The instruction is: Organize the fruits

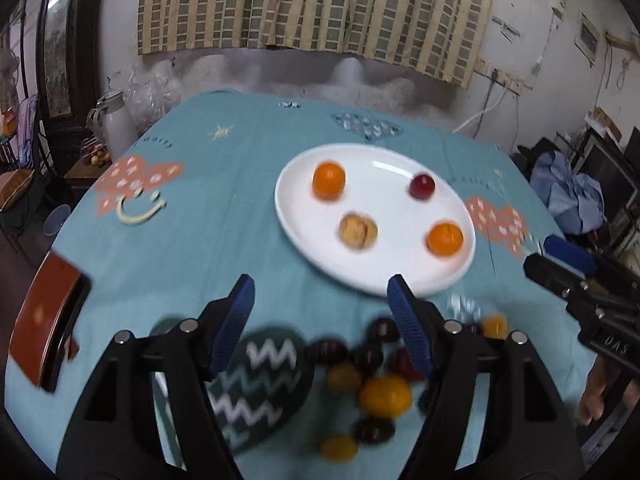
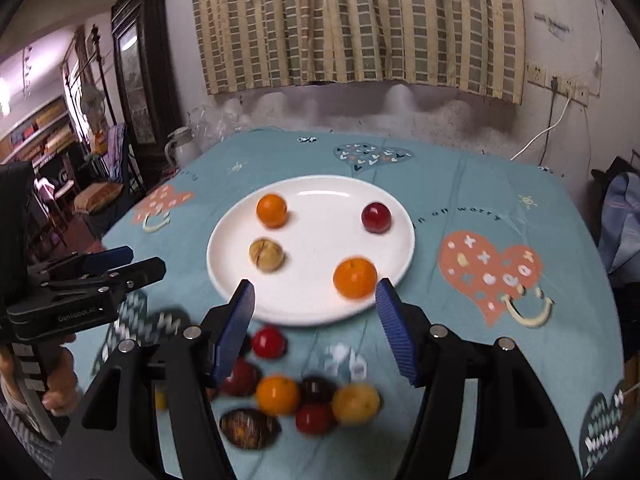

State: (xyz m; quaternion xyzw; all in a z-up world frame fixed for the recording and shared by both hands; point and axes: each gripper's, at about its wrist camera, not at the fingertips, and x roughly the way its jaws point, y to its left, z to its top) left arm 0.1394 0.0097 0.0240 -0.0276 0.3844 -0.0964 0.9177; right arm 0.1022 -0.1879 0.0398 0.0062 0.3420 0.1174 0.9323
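A white plate (image 1: 304, 216) (image 2: 320, 308) sits mid-table holding two oranges (image 1: 328, 180) (image 1: 445, 237), a dark red plum (image 1: 421, 186) (image 2: 376, 217) and a tan cracked fruit (image 1: 358, 230) (image 2: 266, 255). A loose pile of fruit (image 1: 376, 392) (image 2: 304, 392) lies on the cloth in front of the plate. My left gripper (image 1: 322, 320) is open and empty above the pile. My right gripper (image 2: 316, 320) is open and empty over the plate's near rim, beside the near orange (image 2: 355, 277). The far orange (image 2: 271, 210) sits at the plate's back left.
A teal patterned tablecloth (image 1: 224, 216) (image 2: 460, 200) covers the table. A red-brown box (image 1: 48, 316) lies at the left edge. A white kettle (image 1: 114, 122) (image 2: 182, 148) stands beyond the table's far left corner. Curtains and a wall are behind.
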